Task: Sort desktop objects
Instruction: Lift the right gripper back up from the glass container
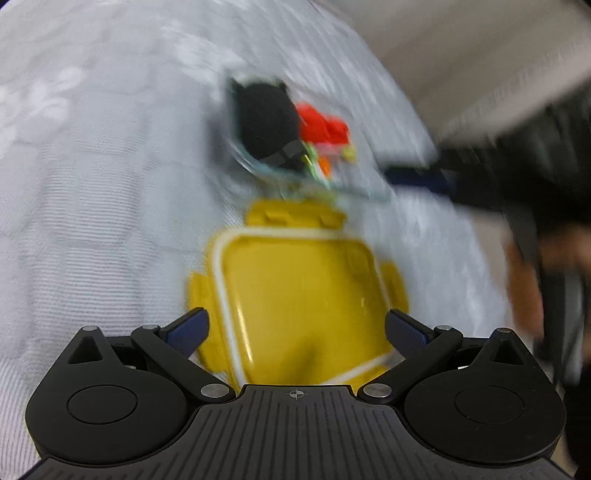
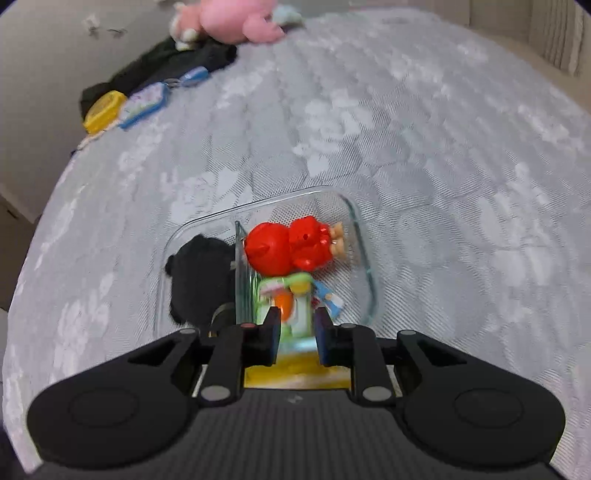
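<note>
A clear glass container (image 2: 364, 251) with a middle divider sits on the grey patterned bedspread (image 2: 424, 147). Its left half holds a black fuzzy object (image 2: 201, 275); its right half holds a red toy figure (image 2: 290, 245) and a small green and orange toy (image 2: 284, 295). A yellow lid (image 1: 303, 291) lies just in front of the container, seen blurred in the left wrist view. My left gripper (image 1: 295, 332) is open, its fingers on either side of the lid. My right gripper (image 2: 295, 328) hovers over the container's near edge, jaws narrowly apart, with nothing clearly between them. The container (image 1: 295, 162) also shows blurred beyond the lid.
At the far left of the bed lie a yellow case (image 2: 103, 110), a blue-edged pouch (image 2: 144, 103), dark cloth (image 2: 166, 66) and a pink plush toy (image 2: 236, 18). The other gripper and a hand (image 1: 524, 229) reach in from the right in the left wrist view.
</note>
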